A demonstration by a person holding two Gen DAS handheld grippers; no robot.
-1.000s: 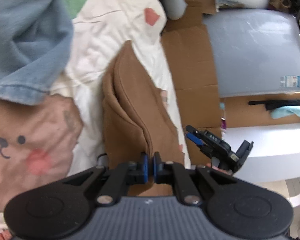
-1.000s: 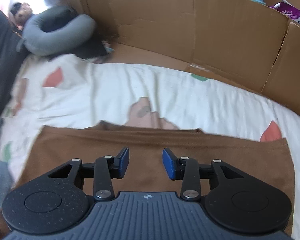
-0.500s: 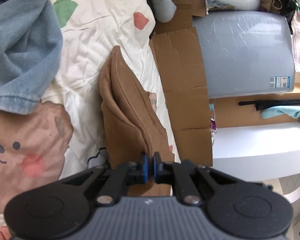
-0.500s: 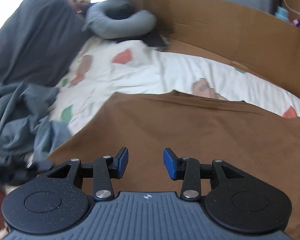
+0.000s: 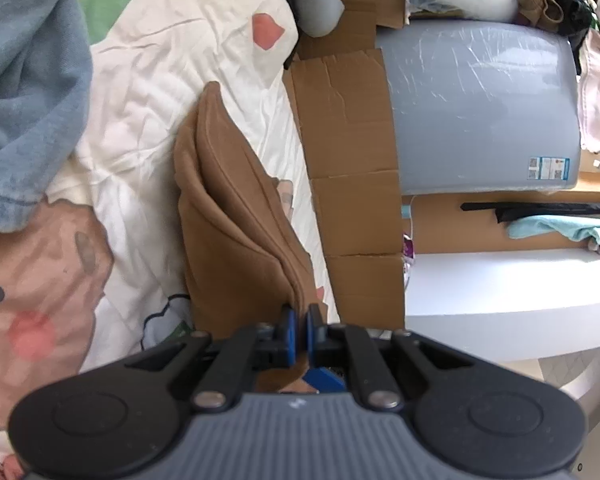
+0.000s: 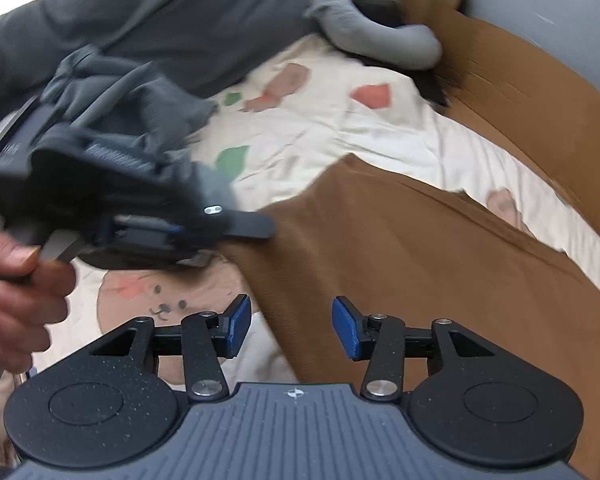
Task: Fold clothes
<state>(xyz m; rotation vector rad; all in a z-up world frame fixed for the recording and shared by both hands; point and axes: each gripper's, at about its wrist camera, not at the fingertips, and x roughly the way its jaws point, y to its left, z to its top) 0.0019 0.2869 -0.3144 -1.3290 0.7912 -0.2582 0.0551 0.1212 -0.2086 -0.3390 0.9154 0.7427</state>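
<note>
- The brown garment (image 6: 440, 264) is seen lying on the bed, already doubled over, its stacked edges showing as ridges in the left wrist view (image 5: 228, 216).
- Its near corner is pinched between the closed pads of the left tool (image 5: 299, 326), and the cloth's long axis is stretched away from that tool toward the far end of the bed.
- The right tool (image 6: 291, 330) is held just above the near edge of the same garment; its jaws have just been opening and nothing is gripped between them.
- The right tool is judged the freer one for the next grab, with brown cloth lying straight ahead and to its right.
- The garment is carried by a cream bedsheet (image 5: 172, 60) printed with coloured patches and a bear face.
- Denim (image 5: 24, 92) is heaped at the left, cardboard (image 5: 348, 132) is set along the bed's edge, and a grey neck pillow (image 6: 380, 40) is seen beyond.
</note>
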